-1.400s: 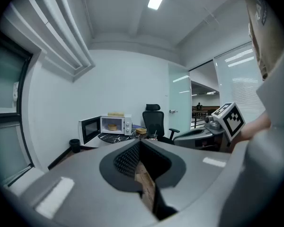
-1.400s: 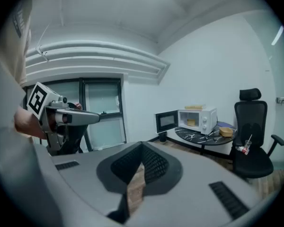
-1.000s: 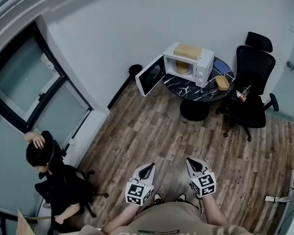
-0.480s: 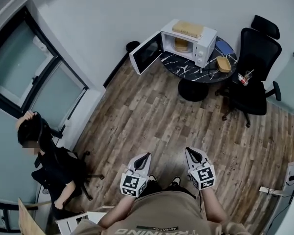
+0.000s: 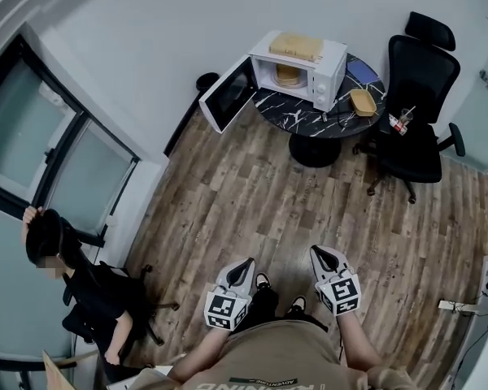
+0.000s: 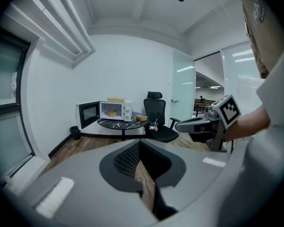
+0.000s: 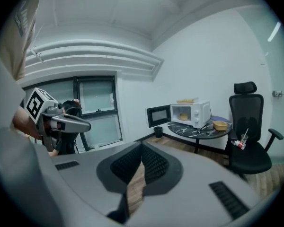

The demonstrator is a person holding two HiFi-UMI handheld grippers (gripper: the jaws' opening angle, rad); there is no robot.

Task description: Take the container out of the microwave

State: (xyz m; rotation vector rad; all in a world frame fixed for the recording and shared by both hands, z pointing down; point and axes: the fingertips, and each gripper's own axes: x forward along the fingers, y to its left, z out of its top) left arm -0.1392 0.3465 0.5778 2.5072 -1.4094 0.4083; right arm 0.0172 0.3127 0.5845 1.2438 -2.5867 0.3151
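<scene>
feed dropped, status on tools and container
Left tool, right tool shut, empty, far from table. Container inside microwave, door open. No obstacle seen.

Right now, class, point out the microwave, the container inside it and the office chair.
microwave (image 5: 325,84): head view, control panel.
container (image 5: 287,75): head view, side wall.
office chair (image 5: 419,67): head view, backrest.

White microwave (image 5: 324,71), tan container (image 5: 287,75), black white-veined table (image 5: 306,121), black chair (image 5: 414,68), brown wood-grain floor (image 5: 252,210).
</scene>
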